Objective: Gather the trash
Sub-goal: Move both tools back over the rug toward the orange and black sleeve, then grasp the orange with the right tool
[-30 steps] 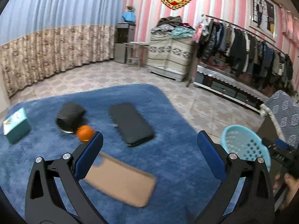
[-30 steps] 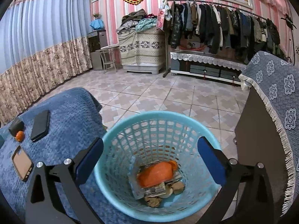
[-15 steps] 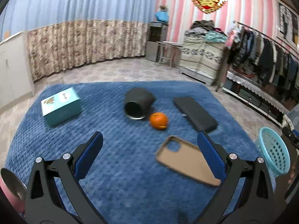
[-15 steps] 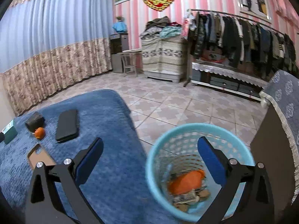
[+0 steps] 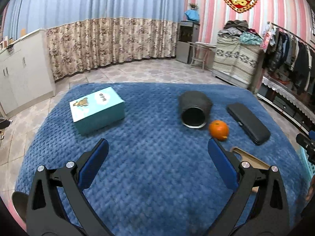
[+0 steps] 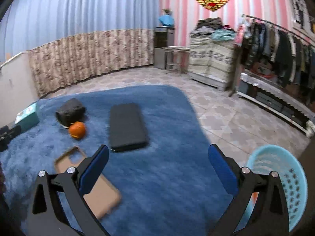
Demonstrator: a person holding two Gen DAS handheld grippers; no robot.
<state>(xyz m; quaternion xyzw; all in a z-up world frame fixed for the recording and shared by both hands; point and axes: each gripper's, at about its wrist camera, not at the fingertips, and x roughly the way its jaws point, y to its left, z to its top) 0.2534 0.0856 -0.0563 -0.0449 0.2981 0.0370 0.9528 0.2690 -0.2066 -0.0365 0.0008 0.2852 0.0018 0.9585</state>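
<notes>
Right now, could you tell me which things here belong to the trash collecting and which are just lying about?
Belonging to the job:
light blue basket
orange, probably trash
left gripper, open
right gripper, open

Just lying about:
teal box
dark tipped-over cup
black case
tan phone case
blue blanket

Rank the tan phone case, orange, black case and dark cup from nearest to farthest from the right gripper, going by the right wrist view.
1. Tan phone case, under the left finger.
2. Black case, ahead, centre.
3. Orange, ahead-left.
4. Dark cup, behind the orange.
</notes>
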